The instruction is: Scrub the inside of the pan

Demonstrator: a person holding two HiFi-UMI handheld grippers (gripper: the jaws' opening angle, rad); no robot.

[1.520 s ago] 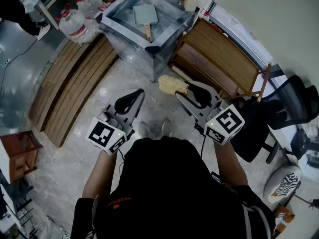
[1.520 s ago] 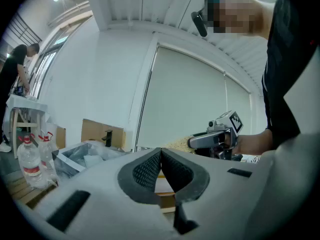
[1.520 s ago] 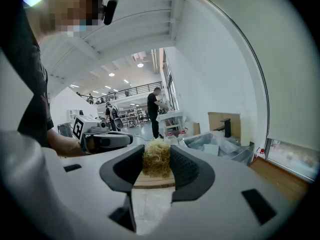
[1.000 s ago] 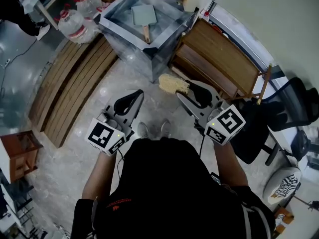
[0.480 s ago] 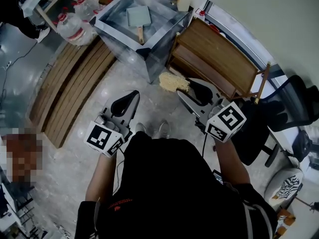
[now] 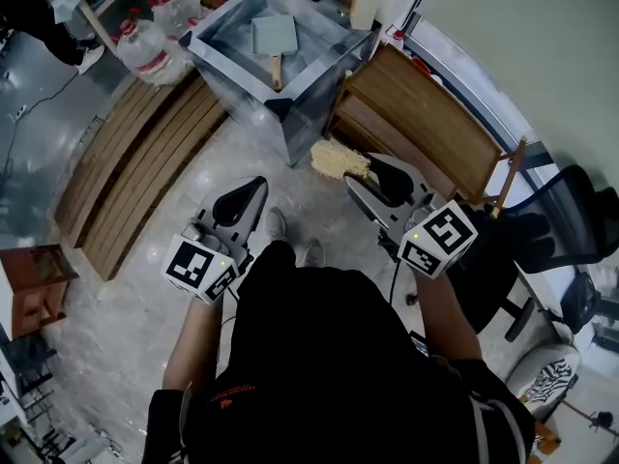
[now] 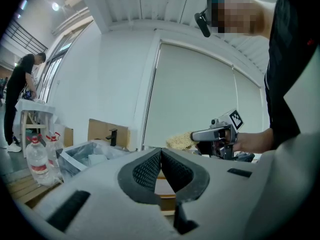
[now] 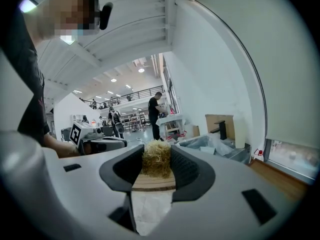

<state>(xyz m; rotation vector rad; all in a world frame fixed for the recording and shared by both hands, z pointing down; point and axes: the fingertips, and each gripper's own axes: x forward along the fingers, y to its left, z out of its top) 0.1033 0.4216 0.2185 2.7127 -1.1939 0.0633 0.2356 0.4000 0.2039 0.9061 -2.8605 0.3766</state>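
Note:
A grey square pan (image 6: 274, 35) with a wooden handle lies inside the steel sink (image 6: 324, 71) at the top of the head view. My right gripper (image 6: 372, 166) is shut on a wooden scrub brush; its straw bristles (image 6: 338, 159) stick out ahead, short of the sink. In the right gripper view the bristles (image 8: 156, 158) and wooden handle (image 8: 154, 182) sit between the pads. My left gripper (image 6: 259, 185) is shut with nothing in it, its pads (image 7: 150, 169) meeting at the tips. Both grippers hover over the floor, apart from the pan.
A wooden bench (image 6: 430, 114) stands right of the sink and slatted wooden boards (image 6: 135, 153) lie to its left. Water bottles (image 6: 145, 44) stand by the sink. A black chair (image 6: 571, 216) is at the right. A person (image 7: 19, 101) works at a far table.
Both grippers keep their pose and the brush stays held. The person's feet have shifted on the floor, and the left gripper has drifted slightly left.

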